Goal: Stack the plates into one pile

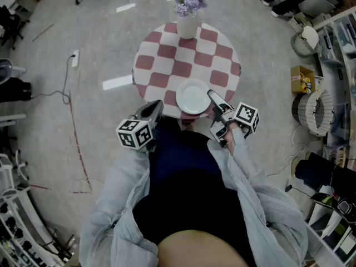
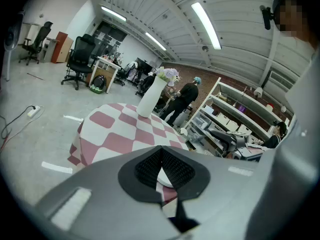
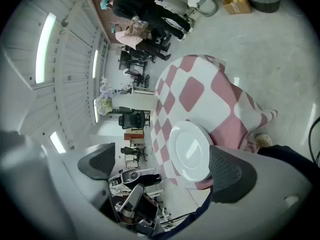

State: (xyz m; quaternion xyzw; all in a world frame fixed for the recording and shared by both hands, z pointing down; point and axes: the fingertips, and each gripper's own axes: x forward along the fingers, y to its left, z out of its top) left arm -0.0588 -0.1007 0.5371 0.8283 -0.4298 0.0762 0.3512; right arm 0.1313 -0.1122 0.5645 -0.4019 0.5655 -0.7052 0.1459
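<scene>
A pile of white plates (image 1: 193,97) sits at the near edge of the round table (image 1: 167,52) with its red-and-white check cloth. My right gripper (image 1: 216,111) hangs just right of the pile, off the table's rim. In the right gripper view its jaws (image 3: 162,166) stand wide open with nothing between the pads, and the plates (image 3: 189,151) lie beyond them. My left gripper (image 1: 157,105) is held at the table's near-left rim, a little left of the pile. Its jaws (image 2: 161,156) are shut and empty; a sliver of plate (image 2: 163,177) shows past them.
A white vase (image 1: 187,24) with purple flowers stands at the table's far edge. Shelving and a cardboard box (image 1: 302,79) line the right. A cable (image 1: 69,102) runs across the floor on the left. Office chairs (image 2: 77,59) and people (image 2: 182,101) are farther back.
</scene>
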